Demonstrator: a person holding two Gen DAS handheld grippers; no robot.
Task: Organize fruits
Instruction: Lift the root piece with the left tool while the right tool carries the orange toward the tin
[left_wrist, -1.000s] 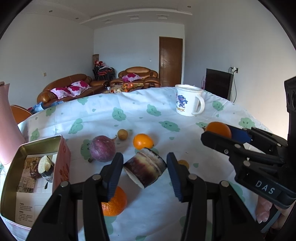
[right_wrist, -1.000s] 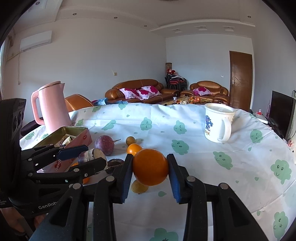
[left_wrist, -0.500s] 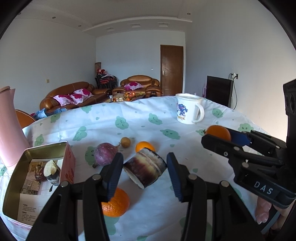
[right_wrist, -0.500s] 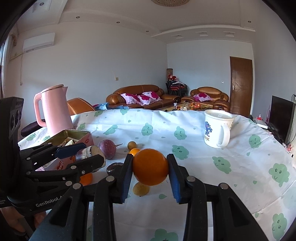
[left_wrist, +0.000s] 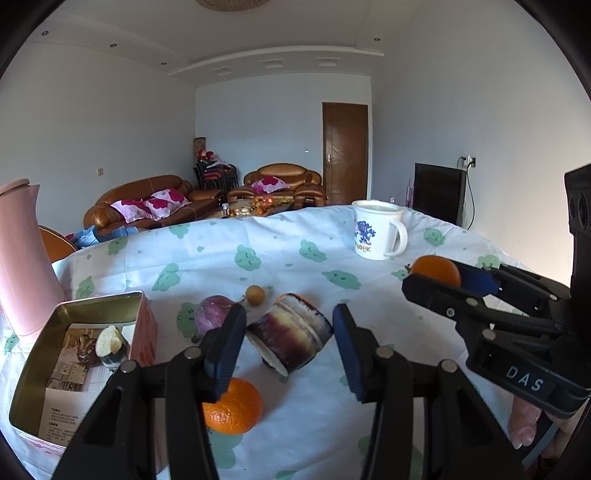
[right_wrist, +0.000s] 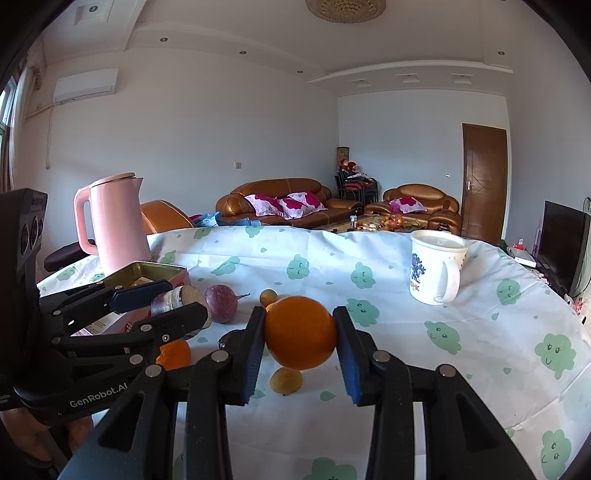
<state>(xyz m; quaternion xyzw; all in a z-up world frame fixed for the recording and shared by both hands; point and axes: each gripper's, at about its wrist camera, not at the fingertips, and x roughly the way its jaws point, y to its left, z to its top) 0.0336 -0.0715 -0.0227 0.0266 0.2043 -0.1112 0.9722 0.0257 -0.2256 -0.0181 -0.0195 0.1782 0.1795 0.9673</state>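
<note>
My left gripper is shut on a short purple-brown piece of sugarcane with pale cut ends, held above the tablecloth. My right gripper is shut on a round orange, also lifted. In the left wrist view the right gripper shows at the right with that orange. An open tin box at the left holds another cane piece. On the cloth lie a second orange, a purple passion fruit and a small yellow-brown fruit. Another small yellow fruit lies under the held orange.
A white mug with a blue print stands on the far right of the table. A pink kettle stands behind the tin at the left. The left gripper reaches in beside the tin. Sofas and a door fill the room behind.
Both views have tipped slightly upward, so the table sits lower in each frame. The cane piece and the orange stay gripped. Nothing on the cloth has moved.
</note>
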